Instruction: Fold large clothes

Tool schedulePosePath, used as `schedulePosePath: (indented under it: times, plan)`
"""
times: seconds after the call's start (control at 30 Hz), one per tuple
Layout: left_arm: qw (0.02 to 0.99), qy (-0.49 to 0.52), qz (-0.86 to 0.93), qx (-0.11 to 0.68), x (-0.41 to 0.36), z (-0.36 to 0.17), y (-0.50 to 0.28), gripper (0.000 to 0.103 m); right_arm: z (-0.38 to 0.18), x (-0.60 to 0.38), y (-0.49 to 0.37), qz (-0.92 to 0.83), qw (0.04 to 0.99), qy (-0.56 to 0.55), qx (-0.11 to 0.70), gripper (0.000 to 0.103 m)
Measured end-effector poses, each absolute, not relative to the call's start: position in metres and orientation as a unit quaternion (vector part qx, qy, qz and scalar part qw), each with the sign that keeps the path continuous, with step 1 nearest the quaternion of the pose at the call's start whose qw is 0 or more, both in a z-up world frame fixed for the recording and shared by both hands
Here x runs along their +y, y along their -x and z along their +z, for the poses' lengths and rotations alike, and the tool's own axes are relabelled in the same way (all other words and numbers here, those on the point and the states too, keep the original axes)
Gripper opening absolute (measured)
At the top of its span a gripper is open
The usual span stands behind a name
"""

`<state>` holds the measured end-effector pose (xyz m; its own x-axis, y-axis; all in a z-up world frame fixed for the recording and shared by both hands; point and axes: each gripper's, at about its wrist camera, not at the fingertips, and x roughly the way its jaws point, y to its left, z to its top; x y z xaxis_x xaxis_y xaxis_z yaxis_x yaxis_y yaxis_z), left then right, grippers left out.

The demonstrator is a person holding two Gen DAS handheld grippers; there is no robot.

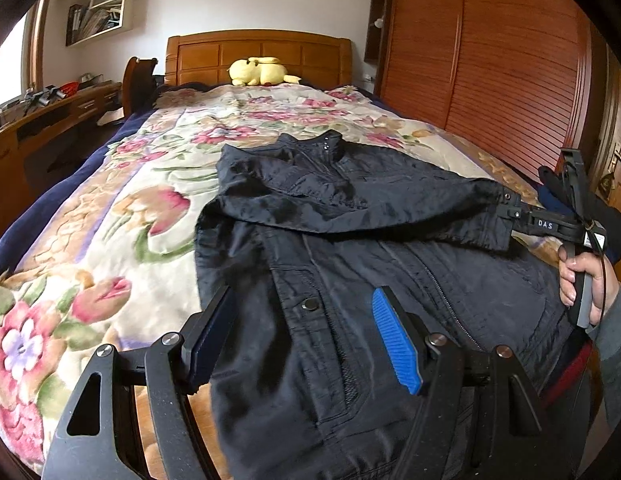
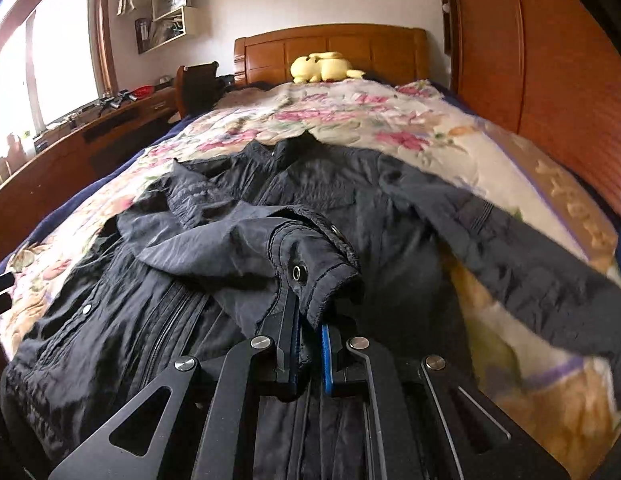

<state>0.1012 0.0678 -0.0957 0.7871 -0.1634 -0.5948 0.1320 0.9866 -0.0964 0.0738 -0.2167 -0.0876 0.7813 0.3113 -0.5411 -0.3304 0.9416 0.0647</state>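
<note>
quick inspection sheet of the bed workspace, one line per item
surface: bed with floral blanket, wooden headboard.
job's things: dark jacket lies front up, zipped, collar toward the headboard; one sleeve cuff drawn across the chest; other sleeve stretched toward the bed's edge.
clutter: yellow plush toy at the headboard.
grippers: left tool open above the jacket, holding nothing; right tool shut on the sleeve cuff.
cables: thin black cable along the right tool's handle.
surroundings: wardrobe, desk, wall shelves, window.
</note>
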Motion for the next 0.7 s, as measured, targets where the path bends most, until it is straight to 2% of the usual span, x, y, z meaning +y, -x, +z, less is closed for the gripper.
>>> schedulePosePath:
  times: [0.2, 0.33, 0.4, 0.47, 0.7]
  plan:
    - [0.942, 0.017, -0.089, 0.324, 0.054, -0.097, -0.117, 0.072, -0.087, -0.221, -0.052, 0.188, 0.936, 0.013, 0.296, 0.009]
    - [0.942, 0.014, -0.1, 0.32, 0.042, -0.098, -0.132, 0.072, -0.082, -0.242, -0.041, 0.196, 0.939, 0.016, 0.284, 0.016]
    - [0.94, 0.012, -0.105, 0.323, 0.034, -0.102, -0.142, 0.072, -0.084, -0.249, -0.042, 0.195, 0.939, 0.014, 0.282, 0.033]
    - [0.939, 0.01, -0.11, 0.326, 0.028, -0.106, -0.151, 0.072, -0.083, -0.256, -0.04, 0.19, 0.942, 0.009, 0.277, 0.044]
    - [0.933, 0.01, -0.123, 0.339, 0.01, -0.125, -0.168, 0.072, -0.081, -0.25, -0.052, 0.195, 0.941, 0.04, 0.275, 0.043]
